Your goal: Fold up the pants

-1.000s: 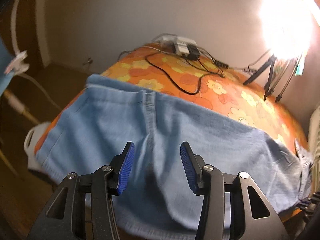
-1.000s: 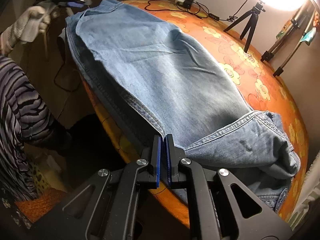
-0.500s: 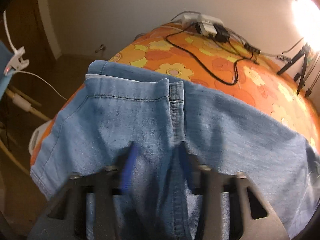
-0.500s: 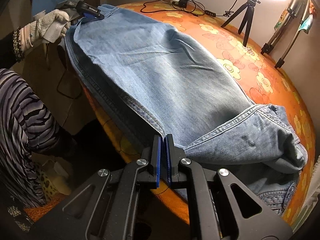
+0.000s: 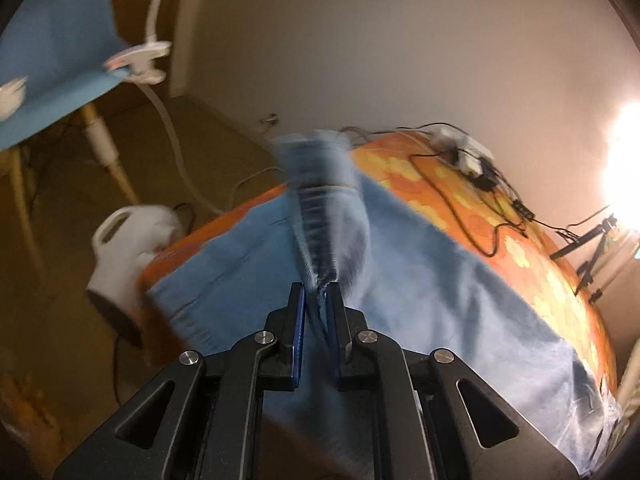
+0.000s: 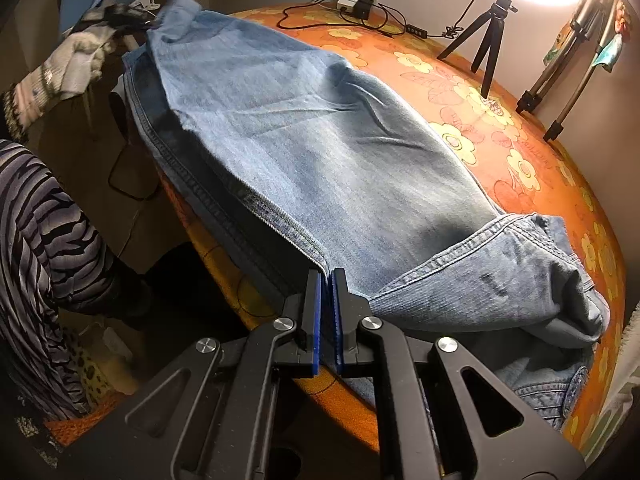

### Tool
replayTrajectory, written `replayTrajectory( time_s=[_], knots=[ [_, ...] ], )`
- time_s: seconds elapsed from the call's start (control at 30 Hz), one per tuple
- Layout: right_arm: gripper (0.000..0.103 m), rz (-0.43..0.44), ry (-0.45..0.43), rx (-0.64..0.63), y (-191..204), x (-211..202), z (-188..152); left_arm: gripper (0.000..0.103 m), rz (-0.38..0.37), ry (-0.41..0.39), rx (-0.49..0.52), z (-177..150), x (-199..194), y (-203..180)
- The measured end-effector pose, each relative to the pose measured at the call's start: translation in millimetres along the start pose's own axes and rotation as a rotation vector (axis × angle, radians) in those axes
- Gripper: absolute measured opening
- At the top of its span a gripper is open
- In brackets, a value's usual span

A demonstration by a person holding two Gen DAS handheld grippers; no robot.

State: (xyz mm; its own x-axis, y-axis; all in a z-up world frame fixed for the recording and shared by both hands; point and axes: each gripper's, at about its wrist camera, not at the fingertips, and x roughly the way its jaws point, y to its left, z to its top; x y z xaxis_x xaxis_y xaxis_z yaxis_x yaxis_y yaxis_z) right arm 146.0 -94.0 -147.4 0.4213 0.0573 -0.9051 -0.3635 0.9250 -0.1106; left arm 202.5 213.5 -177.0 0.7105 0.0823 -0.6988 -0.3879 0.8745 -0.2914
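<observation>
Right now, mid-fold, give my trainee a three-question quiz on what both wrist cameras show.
1. True or false: the left gripper has denim between its fingers.
2. Where on the jeans is the right gripper clamped? A) the far leg end B) the near seam edge at the table's rim C) the waistband button
3. Fill in: on the floral tablecloth by the wall lies a white ____ with black cables.

Key:
1. True; its jaws are closing on a bunched, lifted fold of the leg end.
2. B
3. Power strip
</observation>
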Motion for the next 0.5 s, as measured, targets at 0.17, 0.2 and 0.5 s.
replayTrajectory(
  time_s=[0.17,0.2,0.5],
  knots=[
    [0.006,-0.006,-0.015,0.007,0,-5,1,0.009,0.064,0.053,-0.004,-11,0,16],
    [0.006,-0.006,-0.018,0.009,0,-6,1,0.009,0.058,0.055,-0.01,-9,-3,18],
    [0.01,-0.009,-0.055,0.049,-1,-21,-1,0.025,0.049,-0.019,0.076,17,-46,5]
  ],
)
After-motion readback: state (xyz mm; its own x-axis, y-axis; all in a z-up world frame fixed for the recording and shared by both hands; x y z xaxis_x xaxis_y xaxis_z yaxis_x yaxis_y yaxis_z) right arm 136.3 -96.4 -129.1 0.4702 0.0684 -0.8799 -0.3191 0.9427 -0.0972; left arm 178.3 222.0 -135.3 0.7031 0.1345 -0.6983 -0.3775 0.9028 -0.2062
